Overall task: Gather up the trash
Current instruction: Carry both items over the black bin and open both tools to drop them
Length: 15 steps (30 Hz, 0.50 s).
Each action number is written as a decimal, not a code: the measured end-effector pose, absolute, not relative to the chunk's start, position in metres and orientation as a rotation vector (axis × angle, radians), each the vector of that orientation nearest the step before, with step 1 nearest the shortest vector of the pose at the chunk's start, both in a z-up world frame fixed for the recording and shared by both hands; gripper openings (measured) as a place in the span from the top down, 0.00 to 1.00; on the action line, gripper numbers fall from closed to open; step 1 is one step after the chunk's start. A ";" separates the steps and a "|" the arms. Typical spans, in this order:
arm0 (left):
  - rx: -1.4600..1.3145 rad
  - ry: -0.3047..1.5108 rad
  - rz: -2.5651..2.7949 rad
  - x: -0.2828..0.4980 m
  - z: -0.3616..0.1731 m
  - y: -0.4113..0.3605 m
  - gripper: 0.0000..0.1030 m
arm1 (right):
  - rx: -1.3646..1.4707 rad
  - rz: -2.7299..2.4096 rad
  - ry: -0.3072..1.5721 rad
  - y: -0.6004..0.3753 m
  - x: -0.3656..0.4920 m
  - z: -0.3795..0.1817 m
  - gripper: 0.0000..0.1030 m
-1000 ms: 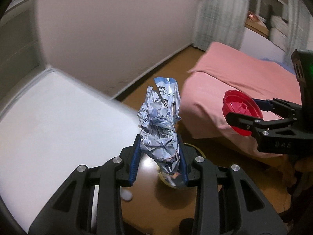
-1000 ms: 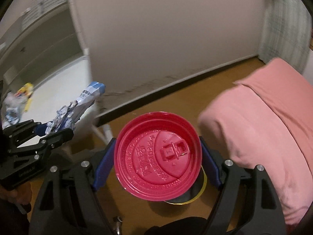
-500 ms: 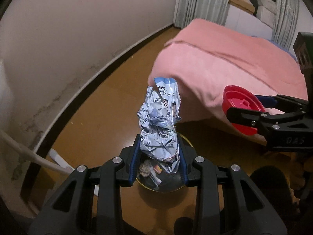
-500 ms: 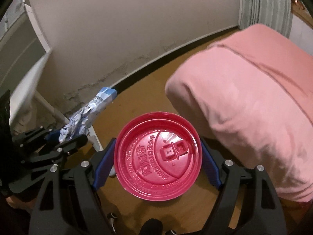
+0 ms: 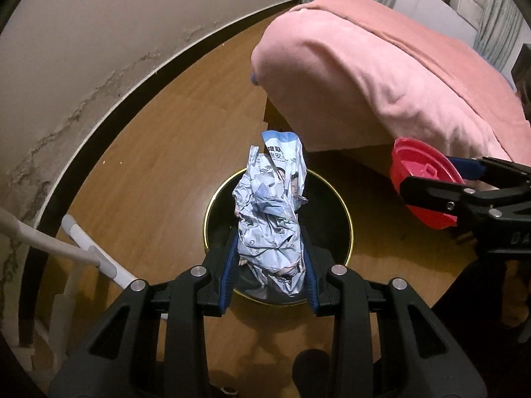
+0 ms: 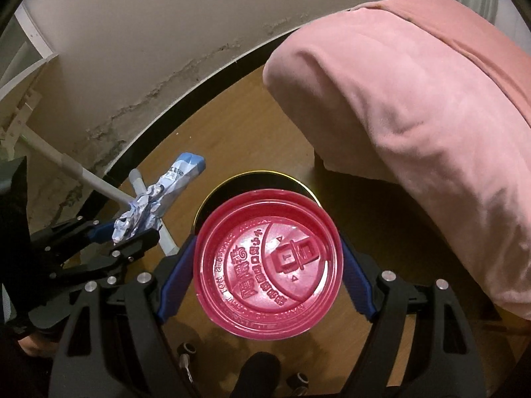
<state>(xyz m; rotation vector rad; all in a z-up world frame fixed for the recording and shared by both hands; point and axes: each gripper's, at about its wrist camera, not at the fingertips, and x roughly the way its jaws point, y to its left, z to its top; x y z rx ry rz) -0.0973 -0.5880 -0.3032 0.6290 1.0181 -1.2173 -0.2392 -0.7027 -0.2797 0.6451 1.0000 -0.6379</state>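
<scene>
- The white surface has left view; a round black, gold-rimmed bin (image 5: 345, 219) now sits centre-frame beneath both tongs.
- Left tongs (image 5: 268, 265) grip the crumpled blue-white wrapper (image 5: 270, 219); right tongs (image 6: 267, 265) grip the red plastic lid (image 6: 267, 262), ready for dropping.

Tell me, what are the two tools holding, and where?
Left tool grips the wrapper by its bottom end. Right tool grips the red lid by opposite rim edges.

You have two grippers, left gripper (image 5: 268, 265) and right gripper (image 6: 267, 262), one crumpled wrapper (image 5: 270, 212), one red lid (image 6: 267, 260), one round bin (image 5: 328, 205), one pink blanket (image 5: 381, 76), one wood floor (image 5: 159, 152).
</scene>
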 end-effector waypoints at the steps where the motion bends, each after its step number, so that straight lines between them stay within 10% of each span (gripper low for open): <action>1: 0.630 1.021 -1.216 -0.096 -0.305 -0.586 0.68 | 0.646 -0.637 1.001 -0.702 -0.238 -0.279 0.24; 9: 0.632 1.028 -1.220 -0.095 -0.300 -0.589 0.67 | 0.649 -0.624 0.994 -0.702 -0.236 -0.283 0.24; 15: 0.610 1.016 -1.220 -0.093 -0.297 -0.590 0.39 | 0.652 -0.621 0.989 -0.702 -0.235 -0.283 0.24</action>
